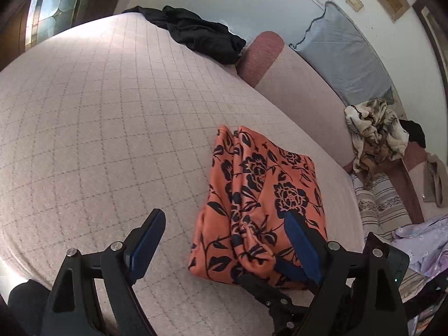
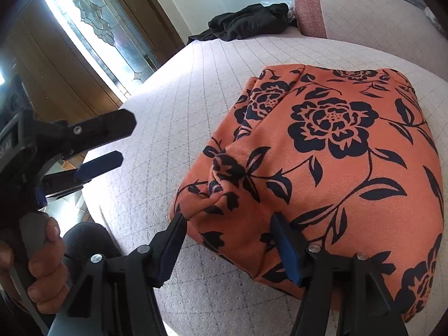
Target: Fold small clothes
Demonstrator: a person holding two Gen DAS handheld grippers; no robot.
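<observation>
orange cloth with a black flower print [image 2: 322,151] lies already folded into a thick bundle on the quilted pale bed cover [image 1: 98,126], filling the right half of my right wrist view and sitting lower centre-right in the left wrist view. my right tongs [image 2: 229,240] are spread, their tips at the bundle's near edge, one finger at its corner and the other against the fabric; nothing is pinched. my left tongs [image 1: 224,240] are spread too, hanging above the cover with one blue pad [image 1: 301,243] in front of the bundle's near side, holding nothing.

i judge this piece is nearly done, with maybe one last fold or a lift to move it aside. the risk lies in the loose gathered ridge running along the bundle's left side: if i close on only the top layer there, the lower layers could slide out and the folds open. dragging across the quilted cover could also catch the bottom layer and skew the shape.

a black garment [image 1: 196,33] lies crumpled at the top of the frame, well apart from the bundle, and more clothes [image 1: 375,131] are heaped at the right.
</observation>
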